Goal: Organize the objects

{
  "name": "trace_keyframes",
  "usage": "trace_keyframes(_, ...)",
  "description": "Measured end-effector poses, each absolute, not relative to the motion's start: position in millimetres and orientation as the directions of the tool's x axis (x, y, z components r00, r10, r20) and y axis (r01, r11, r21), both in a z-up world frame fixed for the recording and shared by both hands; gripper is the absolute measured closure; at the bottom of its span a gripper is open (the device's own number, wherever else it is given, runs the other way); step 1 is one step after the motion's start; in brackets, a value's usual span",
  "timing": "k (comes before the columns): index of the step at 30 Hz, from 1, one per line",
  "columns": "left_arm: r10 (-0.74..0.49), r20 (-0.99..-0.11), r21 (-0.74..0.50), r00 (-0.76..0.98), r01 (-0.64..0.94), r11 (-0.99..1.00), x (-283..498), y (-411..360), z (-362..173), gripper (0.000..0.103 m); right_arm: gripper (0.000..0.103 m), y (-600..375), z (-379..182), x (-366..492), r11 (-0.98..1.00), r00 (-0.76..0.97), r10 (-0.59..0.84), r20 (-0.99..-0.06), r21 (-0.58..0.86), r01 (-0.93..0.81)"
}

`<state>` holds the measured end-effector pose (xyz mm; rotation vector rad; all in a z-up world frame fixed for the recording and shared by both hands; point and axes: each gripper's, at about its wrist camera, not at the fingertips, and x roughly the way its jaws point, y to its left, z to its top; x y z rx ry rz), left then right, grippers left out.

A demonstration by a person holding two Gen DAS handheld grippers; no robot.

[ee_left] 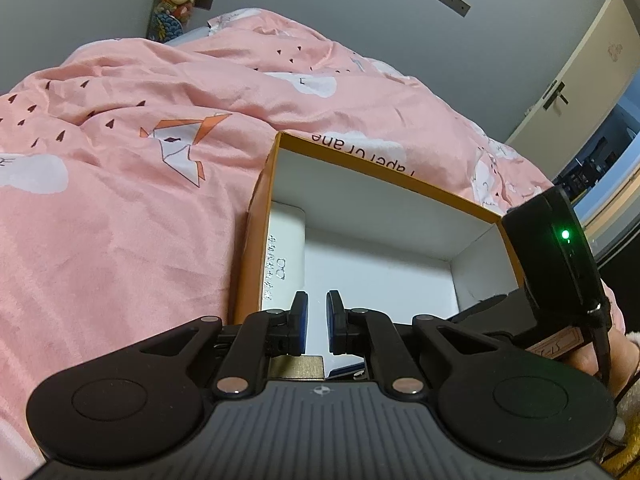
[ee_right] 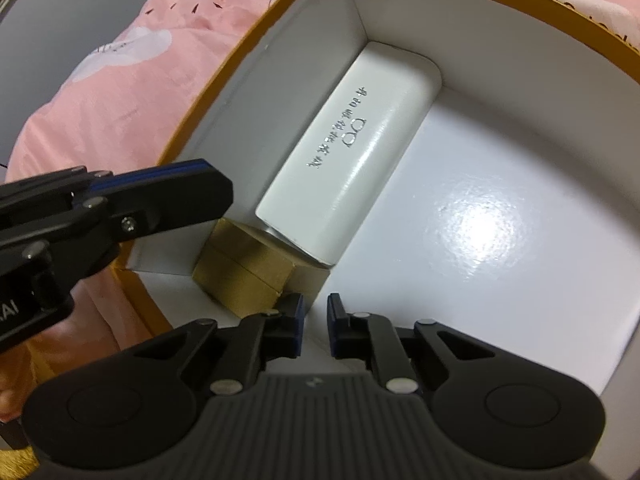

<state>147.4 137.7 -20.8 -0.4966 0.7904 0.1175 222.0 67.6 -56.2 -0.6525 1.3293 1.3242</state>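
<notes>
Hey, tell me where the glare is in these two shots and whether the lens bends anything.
Right wrist view: a bright glare patch sits on the glossy floor of the box, whose orange rim bows into a curve, and the white case shows a soft sheen. Left wrist view: even, dim light, no glare; the pink bedding bulges from fisheye distortion, corners vignetted black.

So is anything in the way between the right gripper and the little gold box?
Nothing visible. The gold box sits close beside the right gripper, in a corner of the orange box; the white case lies beyond it.
</notes>
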Motion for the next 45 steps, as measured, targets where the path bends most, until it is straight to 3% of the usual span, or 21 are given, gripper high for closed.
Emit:
trace_keyframes(11, 0.064, -0.605, -0.278, 0.794, -0.286, 0.917, 125.2, 118.0, 16.2, 0.093, 0.088, 31.6, -19.4, 211.1, 0.264, -0.122, 0.417, -0.901, 0.248, -0.932)
trace_keyframes(14, 0.074, -0.561, -0.25, 0.824, -0.255, 0.934, 115.6, 106.9, 30.9, 0.093, 0.069, 4.0, 0.1, 202.7, 0.278, -0.047, 0.509, -0.859, 0.217, -0.936)
trace_keyframes(18, 0.028, -0.534, -0.257, 0.845, -0.194, 0.947, 101.2, 90.6, 42.3, 0.093, 0.063, -28.9, 20.6, 188.6, 0.301, 0.02, 0.595, -0.804, 0.2, -0.933)
trace_keyframes(25, -0.097, -0.56, -0.288, 0.823, -0.083, 0.954, 78.5, 60.2, 33.6, 0.091, 0.053, -92.6, 27.0, 160.6, 0.38, 0.12, 0.683, -0.72, 0.212, -0.9)
trace_keyframes(29, -0.052, -0.594, -0.17, 0.803, -0.062, 0.983, 66.8, 40.8, 23.4, 0.087, 0.036, -126.0, 20.1, 142.2, 0.442, 0.215, 0.689, -0.692, 0.167, -0.881)
trace_keyframes(37, 0.049, -0.599, -0.084, 0.799, -0.123, 0.989, 37.4, 42.3, 20.6, 0.079, 0.031, -165.6, 3.6, 121.5, 0.563, 0.333, 0.596, -0.731, 0.085, -0.822)
trace_keyframes(42, -0.051, -0.671, -0.197, 0.74, -0.112, 0.974, 30.7, 52.9, 13.5, 0.078, 0.03, -184.5, -5.6, 115.6, 0.605, 0.336, 0.559, -0.758, 0.096, -0.79)
trace_keyframes(45, -0.085, -0.714, -0.198, 0.695, -0.085, 0.976, 25.9, 46.6, 3.3, 0.078, 0.031, -191.9, -7.8, 109.4, 0.599, 0.314, 0.571, -0.759, 0.124, -0.791)
